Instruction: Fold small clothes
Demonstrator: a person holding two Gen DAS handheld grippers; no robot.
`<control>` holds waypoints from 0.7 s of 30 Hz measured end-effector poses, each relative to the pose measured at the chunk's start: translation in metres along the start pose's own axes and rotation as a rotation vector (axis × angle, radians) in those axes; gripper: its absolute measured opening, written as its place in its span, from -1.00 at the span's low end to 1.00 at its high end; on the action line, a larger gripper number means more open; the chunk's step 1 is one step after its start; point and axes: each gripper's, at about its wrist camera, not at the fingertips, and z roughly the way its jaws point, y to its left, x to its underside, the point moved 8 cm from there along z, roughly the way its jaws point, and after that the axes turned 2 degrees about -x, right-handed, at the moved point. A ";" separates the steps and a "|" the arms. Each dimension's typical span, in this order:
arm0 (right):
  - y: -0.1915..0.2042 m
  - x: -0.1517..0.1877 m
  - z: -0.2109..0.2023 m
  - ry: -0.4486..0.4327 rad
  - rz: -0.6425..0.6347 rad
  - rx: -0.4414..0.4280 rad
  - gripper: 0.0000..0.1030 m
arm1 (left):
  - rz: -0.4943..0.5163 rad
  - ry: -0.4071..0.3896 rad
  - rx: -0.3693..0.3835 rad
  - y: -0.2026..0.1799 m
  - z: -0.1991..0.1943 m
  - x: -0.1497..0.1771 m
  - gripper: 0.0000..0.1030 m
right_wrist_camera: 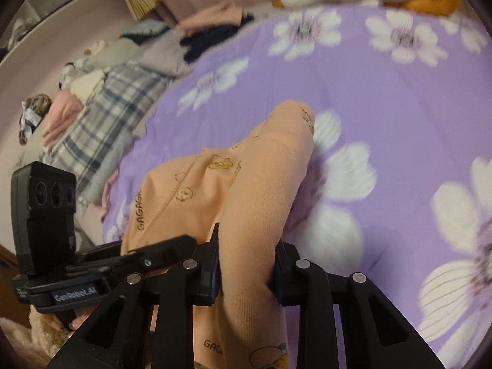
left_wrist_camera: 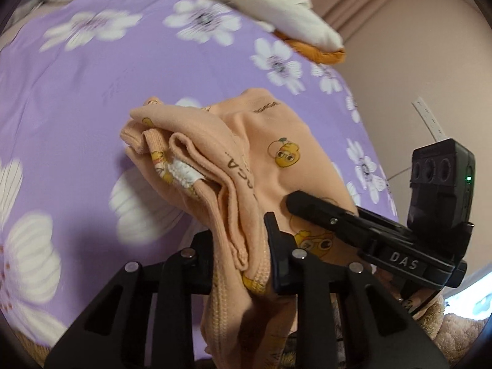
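Both grippers' jaws are clamped on a soft, light peach garment (left_wrist_camera: 264, 160) above the bed (left_wrist_camera: 77, 92); gripping its ribbed hem looks safest.

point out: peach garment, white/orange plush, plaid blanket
peach garment (left_wrist_camera: 276, 160): left wrist view, on the flat panel beside a duck print.
white and orange plush (left_wrist_camera: 295, 21): left wrist view, on its white body.
plaid blanket (right_wrist_camera: 104, 117): right wrist view, on the checked cloth left of the purple sheet.

"DAS" in pale letters on right gripper (left_wrist_camera: 287, 203) body. "GenRobot.AI" on left gripper (right_wrist_camera: 160, 253) body. "GAGA" printed repeatedly on peach garment (right_wrist_camera: 261, 190); other prints partly hidden.
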 end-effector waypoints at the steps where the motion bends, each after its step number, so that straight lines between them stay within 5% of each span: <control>1: -0.003 -0.006 -0.006 -0.021 -0.009 0.010 -0.45 | 0.007 -0.005 0.006 -0.003 0.002 -0.004 -0.50; 8: -0.041 -0.033 -0.016 -0.090 -0.001 0.096 -0.45 | 0.047 -0.013 -0.014 -0.022 0.044 -0.036 -0.47; 17: -0.087 -0.030 0.020 -0.028 0.050 0.173 -0.45 | 0.031 0.077 -0.106 0.001 0.106 -0.032 -0.46; 21: -0.103 -0.017 0.031 0.018 0.059 0.250 -0.38 | 0.048 0.069 -0.141 0.012 0.111 -0.024 -0.11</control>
